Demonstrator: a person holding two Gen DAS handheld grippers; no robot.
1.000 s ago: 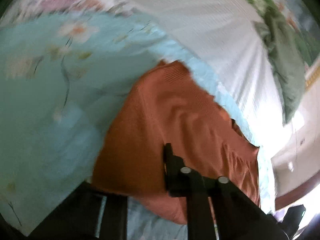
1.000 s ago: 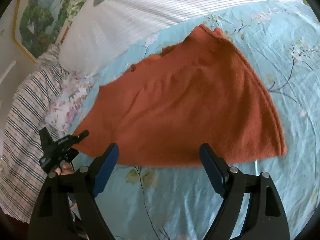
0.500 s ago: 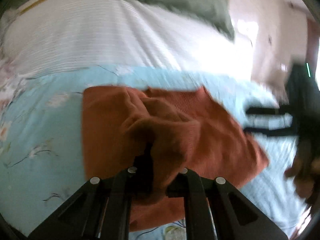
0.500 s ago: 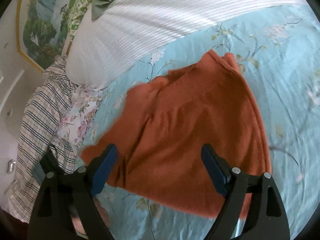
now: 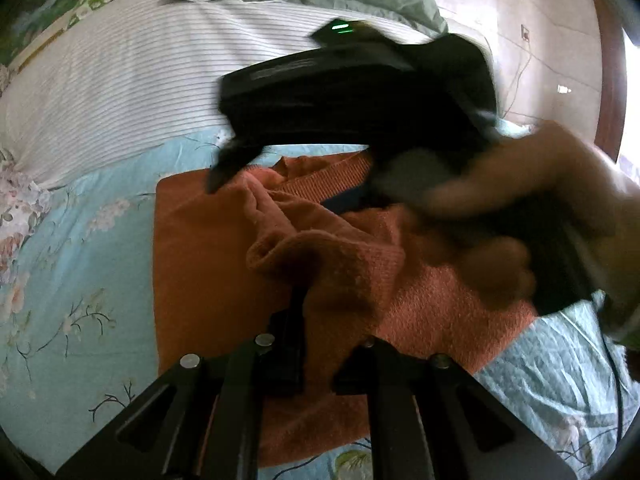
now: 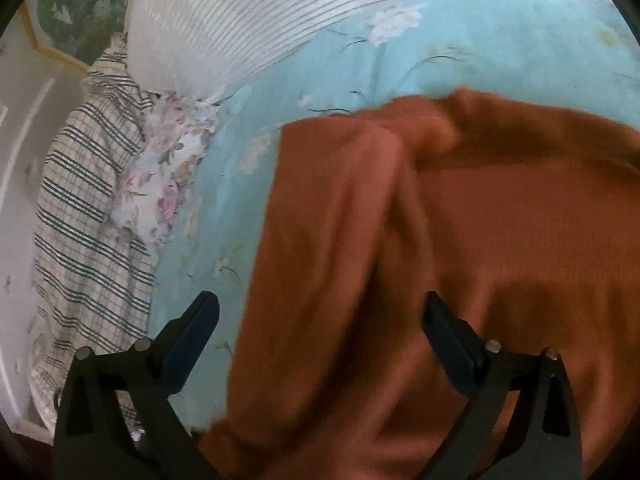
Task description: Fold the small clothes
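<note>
Your right hand [image 5: 516,216] is a blur in the left camera, so its fingers can't be made out. The black right gripper [image 5: 356,92] hides part of the striped pillow [image 5: 120,72]. The orange sweater [image 6: 500,260] runs off the right camera's bottom and right edges. Its bunched fold hides the left gripper's [image 5: 316,312] tips.

Both wrist cams sit close, angled down at the bed. They share the orange sweater [image 5: 208,248] [image 6: 520,240] and striped pillow [image 5: 120,80] [image 6: 248,12].
</note>
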